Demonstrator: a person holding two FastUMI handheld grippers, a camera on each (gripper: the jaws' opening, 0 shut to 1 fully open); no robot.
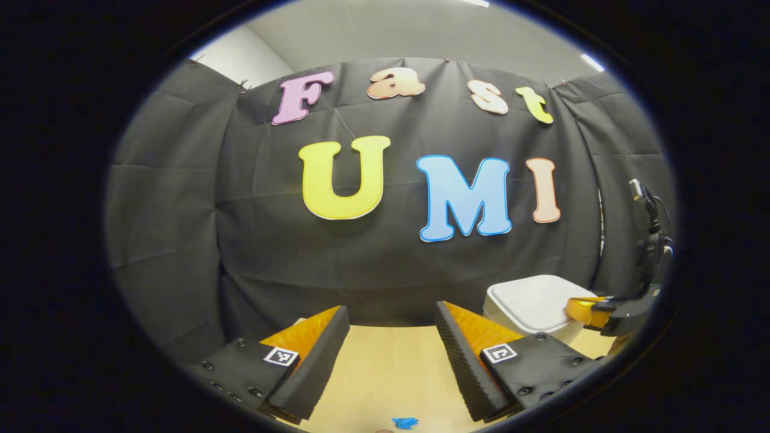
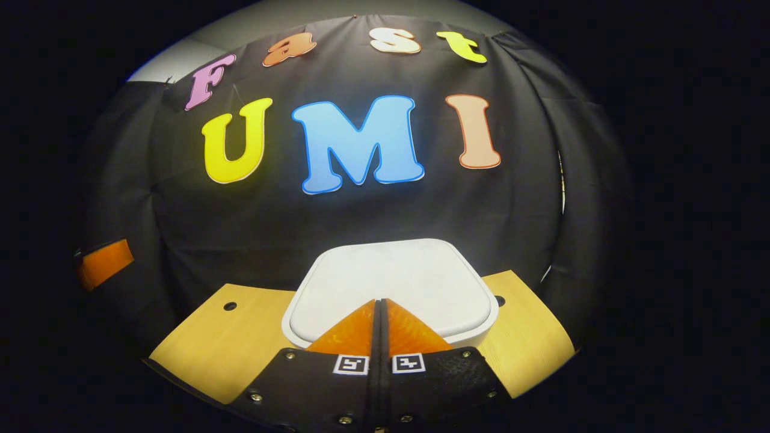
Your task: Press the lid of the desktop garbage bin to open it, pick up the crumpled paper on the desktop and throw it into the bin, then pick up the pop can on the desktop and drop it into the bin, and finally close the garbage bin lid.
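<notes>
Garbage bin (image 2: 391, 288): we find it lid down, at 12 o'clock just beyond the right gripper (image 2: 380, 310).
Right gripper: fingers together, nearer arm.
Left gripper (image 1: 391, 337): fingers apart, bin at 2 o'clock.

The white garbage bin (image 2: 391, 288), lid down, stands close before the booth's cloth wall (image 2: 361, 210), leaving little room behind it, while bare wooden desktop (image 2: 222, 337) lies open on both sides of the bin, and the right gripper (image 2: 380, 313), fingers pressed together, crowds the bin's near edge.
</notes>
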